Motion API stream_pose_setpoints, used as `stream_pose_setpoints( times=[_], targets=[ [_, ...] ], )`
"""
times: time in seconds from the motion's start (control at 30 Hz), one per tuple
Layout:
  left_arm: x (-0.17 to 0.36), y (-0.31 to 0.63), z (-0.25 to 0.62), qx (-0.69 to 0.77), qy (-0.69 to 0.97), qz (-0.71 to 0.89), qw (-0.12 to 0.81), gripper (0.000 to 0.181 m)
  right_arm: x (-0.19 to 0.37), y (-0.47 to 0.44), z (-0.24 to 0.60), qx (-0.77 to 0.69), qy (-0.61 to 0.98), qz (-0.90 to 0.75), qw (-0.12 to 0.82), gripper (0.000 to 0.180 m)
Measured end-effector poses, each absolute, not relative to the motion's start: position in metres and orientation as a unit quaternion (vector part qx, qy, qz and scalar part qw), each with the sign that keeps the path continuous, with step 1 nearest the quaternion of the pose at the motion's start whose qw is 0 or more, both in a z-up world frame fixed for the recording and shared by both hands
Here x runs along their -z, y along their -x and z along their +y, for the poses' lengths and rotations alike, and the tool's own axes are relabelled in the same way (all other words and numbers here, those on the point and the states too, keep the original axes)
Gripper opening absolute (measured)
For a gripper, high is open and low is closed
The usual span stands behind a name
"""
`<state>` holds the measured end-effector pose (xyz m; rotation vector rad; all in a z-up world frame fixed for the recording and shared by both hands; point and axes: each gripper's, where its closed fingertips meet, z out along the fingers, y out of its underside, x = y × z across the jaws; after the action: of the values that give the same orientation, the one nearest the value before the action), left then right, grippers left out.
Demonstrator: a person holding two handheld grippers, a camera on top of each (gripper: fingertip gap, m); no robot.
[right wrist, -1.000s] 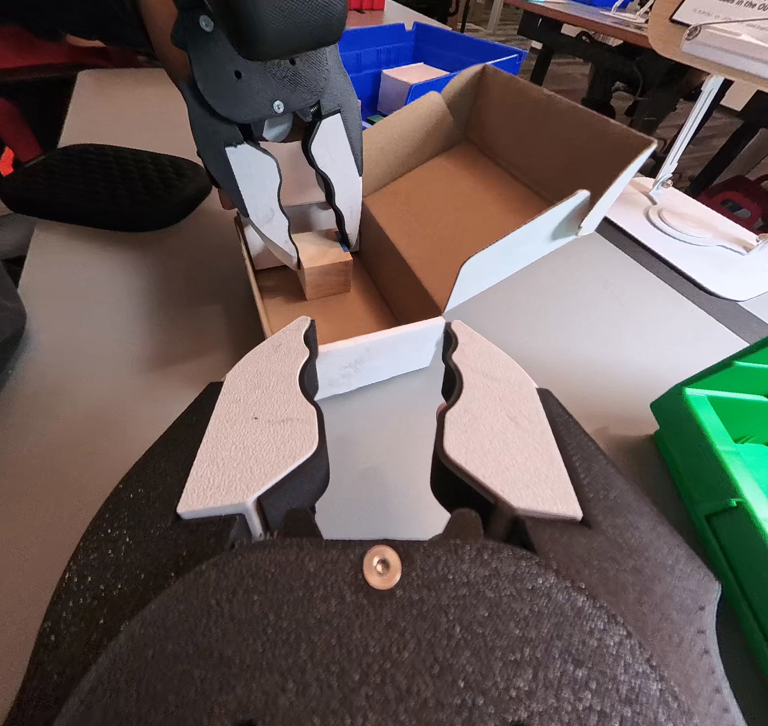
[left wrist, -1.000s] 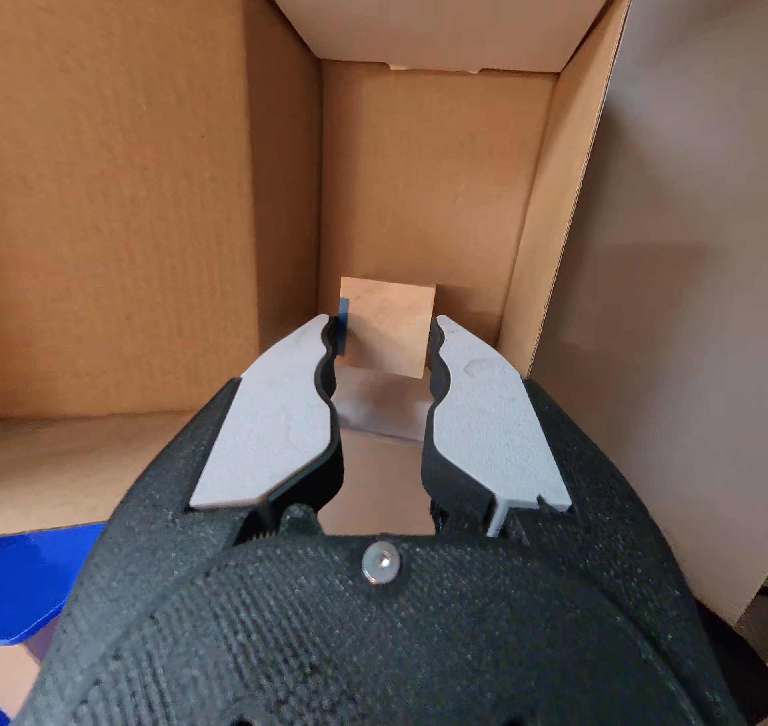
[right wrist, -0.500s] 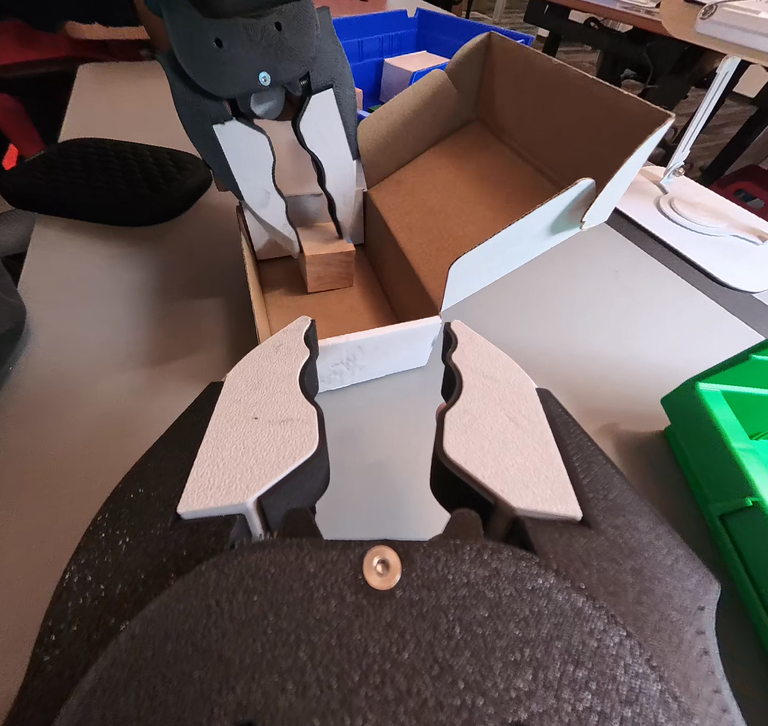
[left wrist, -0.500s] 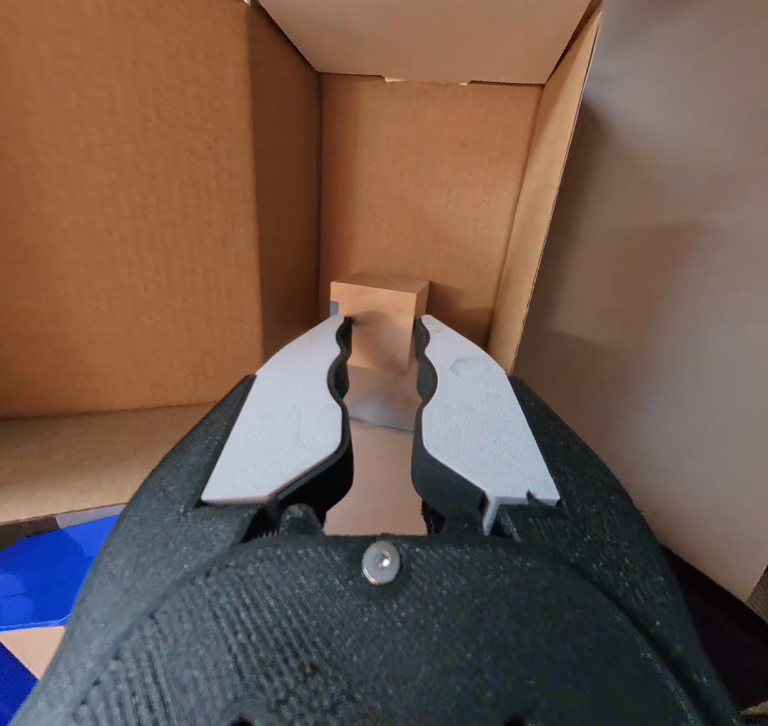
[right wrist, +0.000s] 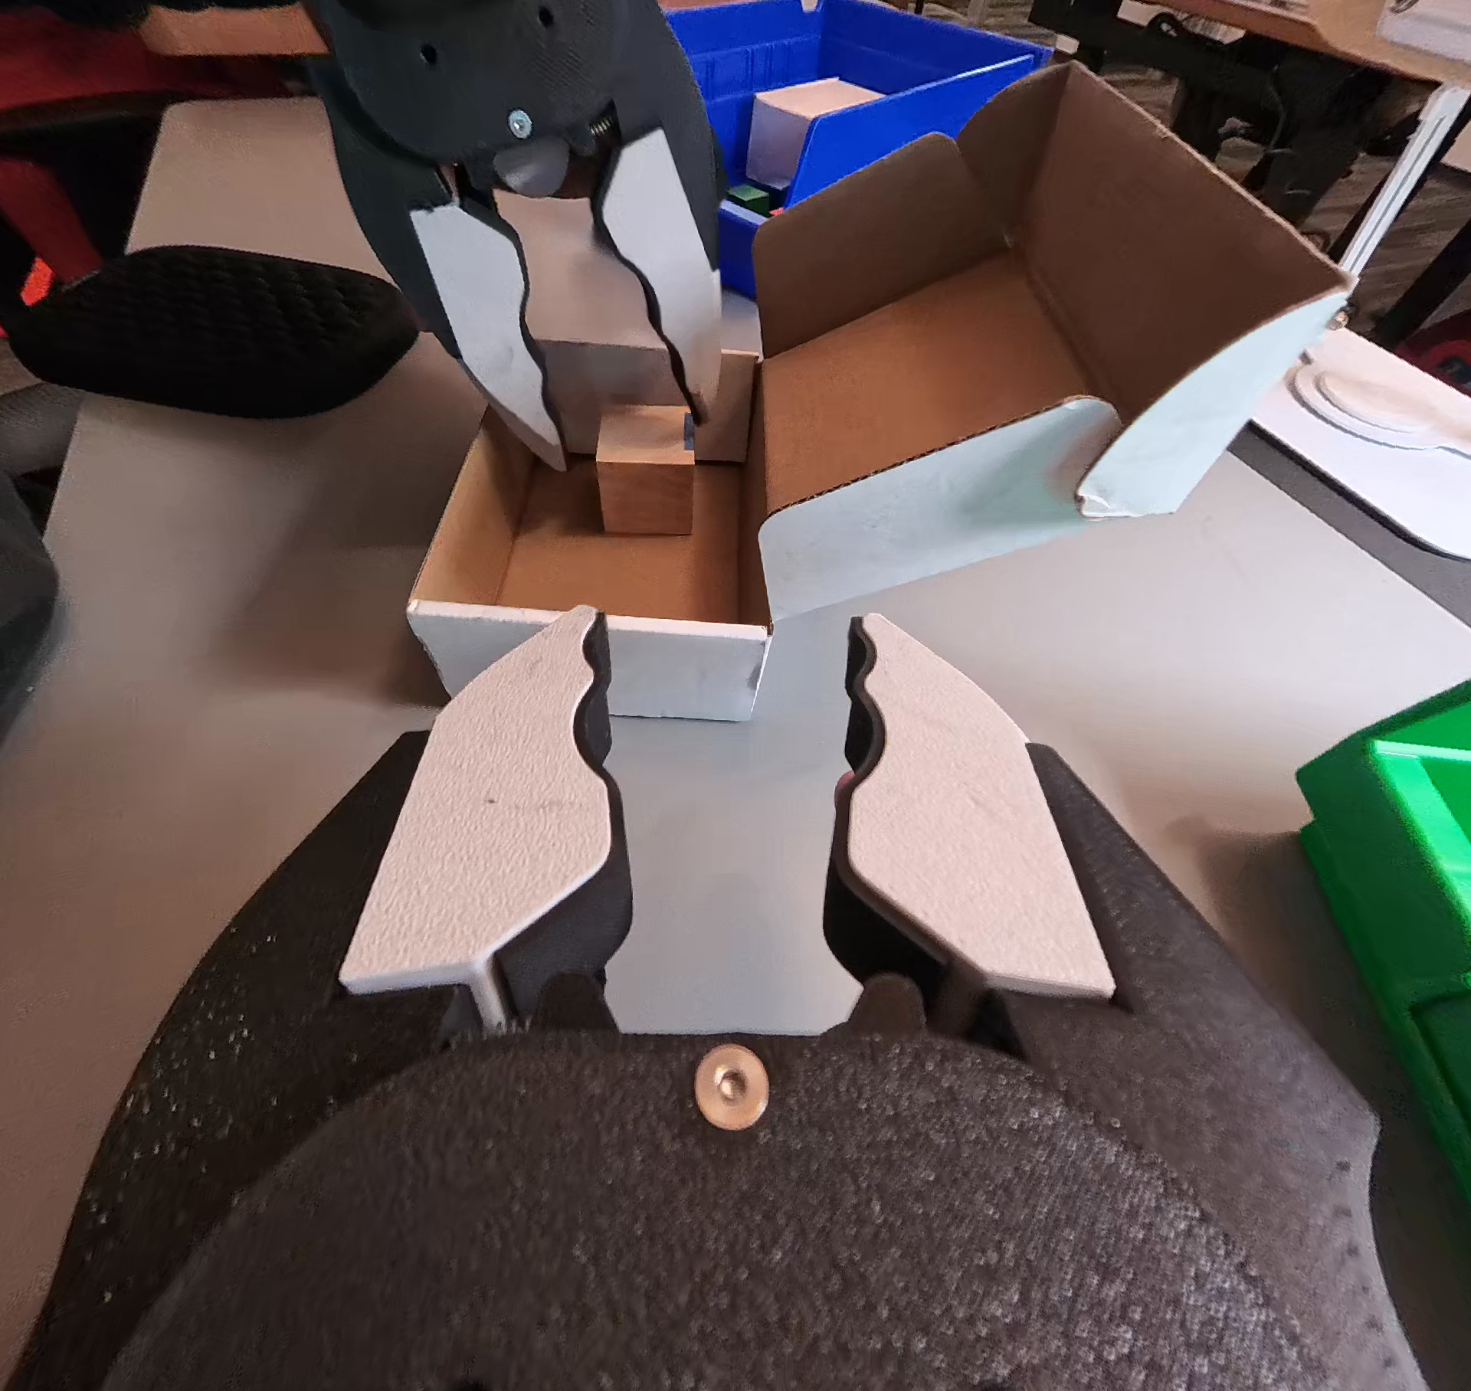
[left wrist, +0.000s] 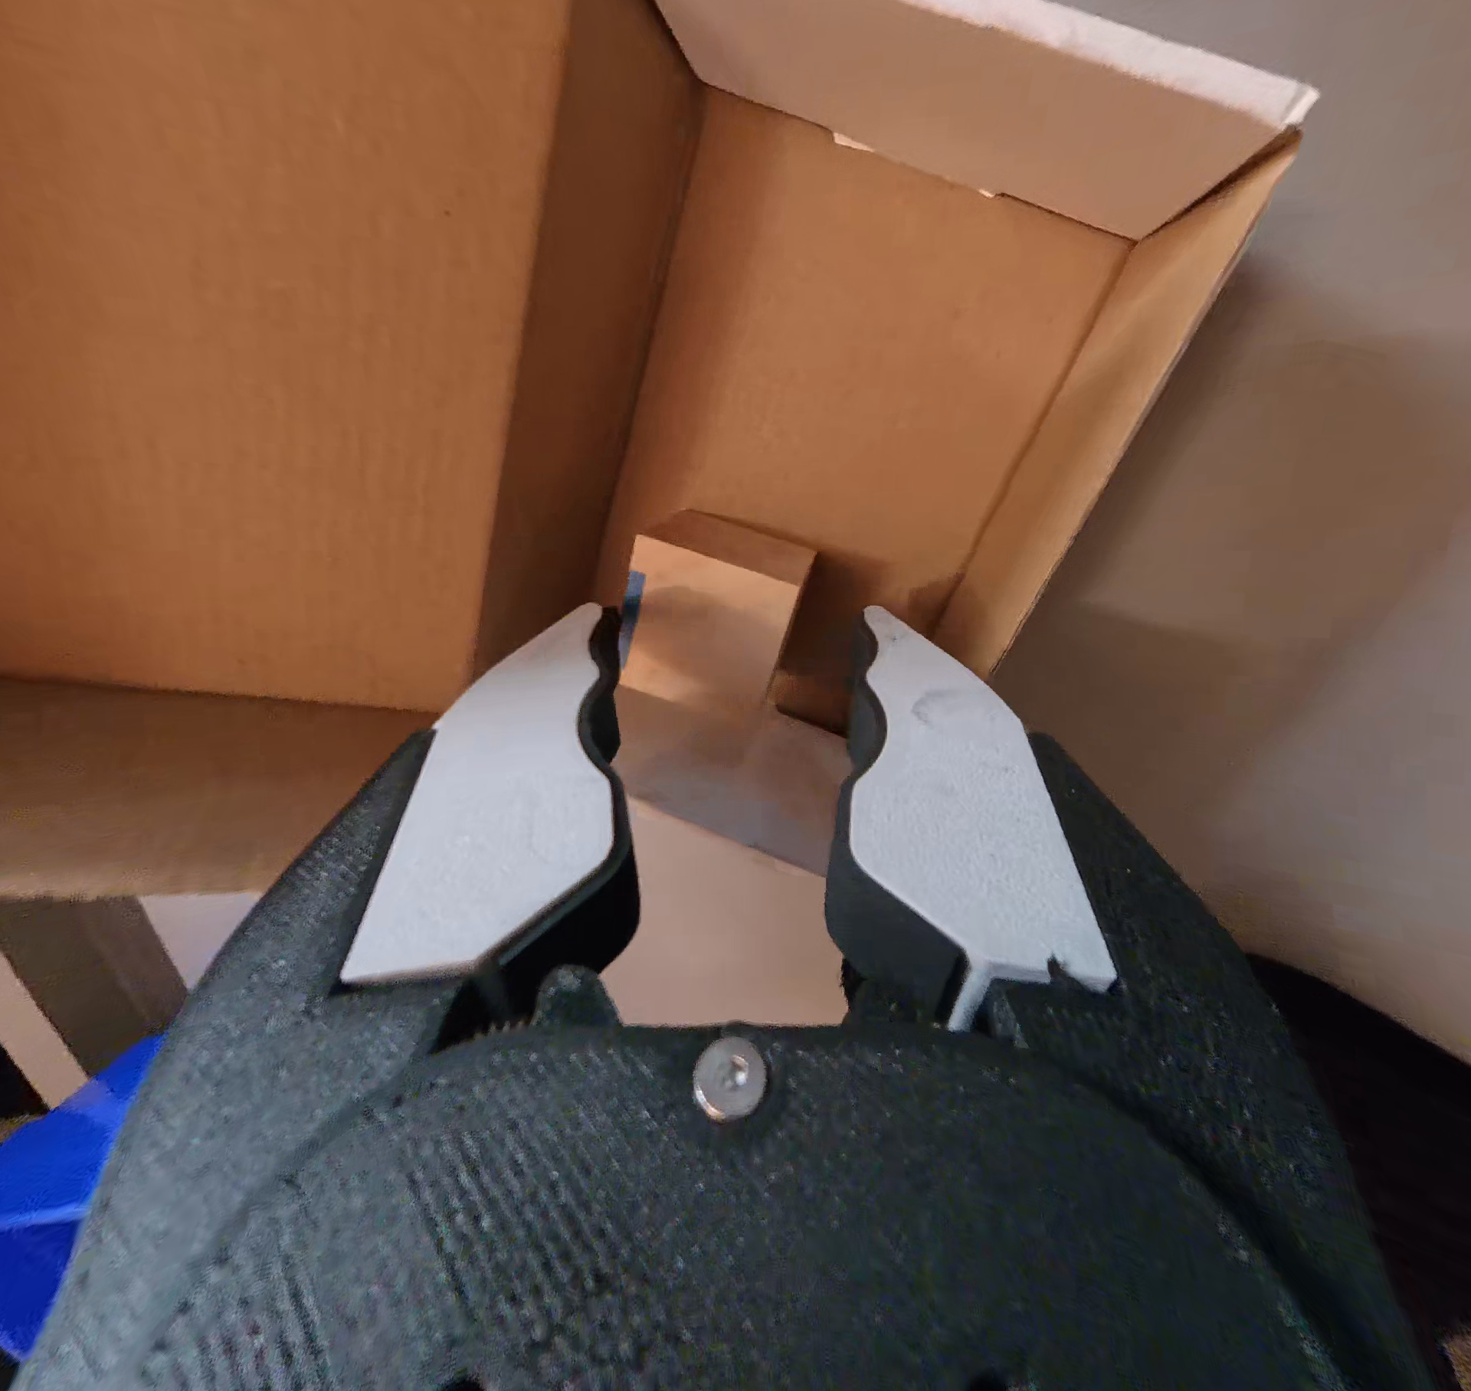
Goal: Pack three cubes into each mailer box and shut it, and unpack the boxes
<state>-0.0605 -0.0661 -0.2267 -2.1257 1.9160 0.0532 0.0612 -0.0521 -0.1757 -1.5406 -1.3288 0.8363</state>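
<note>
An open mailer box (right wrist: 597,660), white outside and brown inside, stands on the grey table with its lid (right wrist: 955,366) folded back to the right. One wooden cube (right wrist: 645,485) with a small blue mark rests on the box floor. My left gripper (right wrist: 629,430) reaches down into the box, open, with its fingertips on either side of the cube's top. In the left wrist view the left gripper (left wrist: 732,629) is open, with the cube (left wrist: 716,621) just past its tips, near the box's corner (left wrist: 875,366). My right gripper (right wrist: 728,625) is open and empty, just in front of the box's front wall.
A blue bin (right wrist: 836,79) holding a white box (right wrist: 804,119) stands behind the mailer box. A green bin (right wrist: 1401,835) is at the right edge. A black chair seat (right wrist: 207,326) is at the left. A white lamp base (right wrist: 1369,414) sits far right. The left gripper's tips are roughly 15 cm from the right gripper's.
My left gripper's fingers narrowed at the cube, then spread wide again, and it tilted. The cube stays on the box floor. The box's front wall now faces my right gripper squarely.
</note>
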Motion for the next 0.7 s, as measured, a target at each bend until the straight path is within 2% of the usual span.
stream_pose_setpoints(
  times=[0.03, 0.33, 0.5, 0.7],
  targets=[
    [0.229, 0.060, -0.068, -0.014, 0.734, 0.666, 0.129, 0.056, 0.176, -0.061, -0.053, -0.338, 0.623, -0.540, 0.453, 0.057],
    [0.230, 0.051, -0.061, -0.042, 0.739, 0.653, 0.161, 0.056, 0.180, -0.052, -0.064, -0.333, 0.642, -0.544, 0.426, 0.057],
    [0.223, 0.058, -0.058, -0.037, 0.714, 0.684, 0.148, 0.060, 0.168, -0.032, -0.099, -0.341, 0.588, -0.595, 0.429, 0.053],
    [0.228, 0.068, -0.054, -0.057, 0.661, 0.741, 0.106, 0.062, 0.209, -0.018, -0.126, -0.221, 0.560, -0.706, 0.373, 0.055]
  ],
)
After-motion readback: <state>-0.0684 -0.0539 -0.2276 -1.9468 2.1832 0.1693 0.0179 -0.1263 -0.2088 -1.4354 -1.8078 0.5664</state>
